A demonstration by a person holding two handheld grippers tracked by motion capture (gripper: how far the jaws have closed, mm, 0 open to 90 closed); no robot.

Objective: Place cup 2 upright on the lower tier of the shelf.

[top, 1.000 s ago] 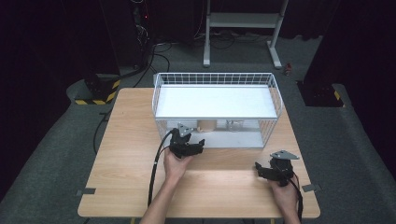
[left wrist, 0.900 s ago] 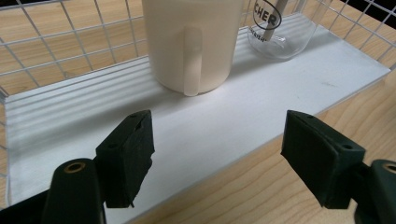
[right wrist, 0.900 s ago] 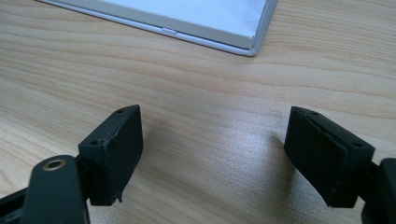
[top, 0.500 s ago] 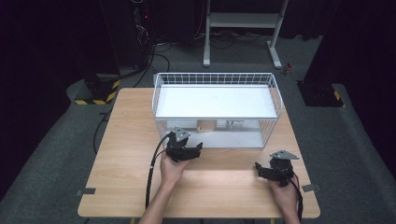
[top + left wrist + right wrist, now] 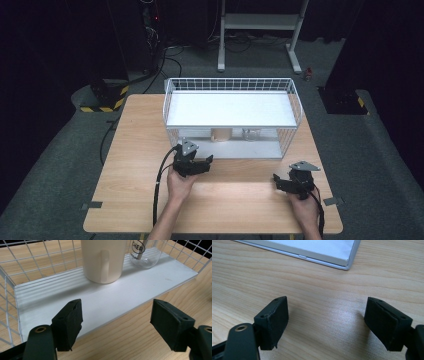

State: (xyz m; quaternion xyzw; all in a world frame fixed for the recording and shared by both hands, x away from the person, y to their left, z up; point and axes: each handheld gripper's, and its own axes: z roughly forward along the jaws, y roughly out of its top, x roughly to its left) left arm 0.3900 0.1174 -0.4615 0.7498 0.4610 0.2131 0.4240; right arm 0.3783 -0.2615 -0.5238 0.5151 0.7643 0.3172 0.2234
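Note:
A white wire rack (image 5: 295, 107) with two shelves stands at the back of the wooden table (image 5: 135, 150). On its lower shelf (image 5: 50, 297) a cream mug (image 5: 103, 260) stands upright next to a clear glass (image 5: 145, 255) with black print. Just in front of that shelf my left gripper (image 5: 204, 164) is open, its jaws empty and aimed at the mug (image 5: 220, 134). My right gripper (image 5: 278, 183) rests low over the table near the rack's front right corner, also open and empty. In the right gripper view a corner of the white shelf board (image 5: 324, 252) lies ahead of the jaws.
Bare wood stretches between the two grippers and to the left of the rack. The rack's top shelf (image 5: 230, 107) is bare. Beyond the table are a dark floor, cables, and a white stand (image 5: 260, 22).
My left gripper has drawn back a little from the rack, toward the person's side. The right gripper has stayed put. Both stay open.

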